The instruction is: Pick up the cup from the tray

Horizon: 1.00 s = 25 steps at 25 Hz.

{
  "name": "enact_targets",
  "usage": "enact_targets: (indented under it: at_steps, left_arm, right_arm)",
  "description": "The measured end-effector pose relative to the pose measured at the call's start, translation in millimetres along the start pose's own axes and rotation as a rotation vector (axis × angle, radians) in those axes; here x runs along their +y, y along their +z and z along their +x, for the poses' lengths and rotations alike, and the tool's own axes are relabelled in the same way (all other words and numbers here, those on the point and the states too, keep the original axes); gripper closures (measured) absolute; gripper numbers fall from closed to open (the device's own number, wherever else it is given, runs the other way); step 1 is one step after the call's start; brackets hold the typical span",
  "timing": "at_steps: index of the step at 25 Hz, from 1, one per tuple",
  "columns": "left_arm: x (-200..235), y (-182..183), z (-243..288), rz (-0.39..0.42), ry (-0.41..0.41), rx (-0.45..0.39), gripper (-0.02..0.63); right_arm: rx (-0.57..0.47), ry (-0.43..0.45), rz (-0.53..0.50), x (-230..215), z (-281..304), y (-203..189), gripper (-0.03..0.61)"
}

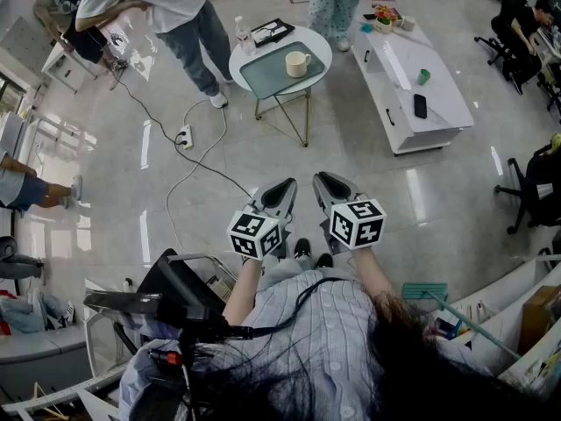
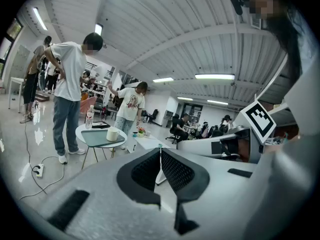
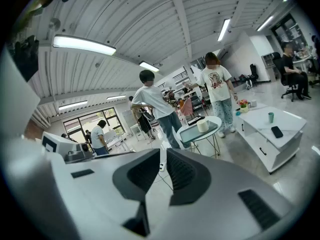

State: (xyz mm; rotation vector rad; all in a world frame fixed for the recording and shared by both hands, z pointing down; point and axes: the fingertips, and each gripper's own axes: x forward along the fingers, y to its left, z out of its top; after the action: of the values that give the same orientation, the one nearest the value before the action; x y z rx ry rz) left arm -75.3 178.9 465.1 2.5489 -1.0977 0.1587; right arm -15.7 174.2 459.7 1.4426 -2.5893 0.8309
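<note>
Task not started, I'd judge: cup [image 1: 298,62] sits upright on the tray [image 1: 263,79] on the round table [image 1: 238,58], well ahead of both grippers, untouched. Whole reach + grab left to do. Left gripper [image 1: 282,188]: jaws fully together, nothing btwn them. Right gripper [image 1: 326,182]: jaws practically together too (maybe a hairline slit at the tips), holding nothing. Both are near the person's body, pointing twd the table.

Glossy pale floor [image 1: 456,200]; white low table [image 1: 443,103]; ribbed ceiling [image 2: 200,49], strip lights [image 2: 214,76]; black office chair [image 1: 535,187].
</note>
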Motion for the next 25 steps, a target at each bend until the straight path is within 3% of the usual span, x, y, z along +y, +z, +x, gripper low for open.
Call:
enact_targets:
  at_steps: [11,25]
  left_arm:
    - [2,-2,2,0.012,-0.004,0.018,0.598]
    - [39,6,15,0.005,-0.037,0.028,0.598]
  right_arm:
    - [0.010,-0.001,-0.003,0,6,0,0.518]
    - [0.007,-0.018,0.009,0,44,6,0.518]
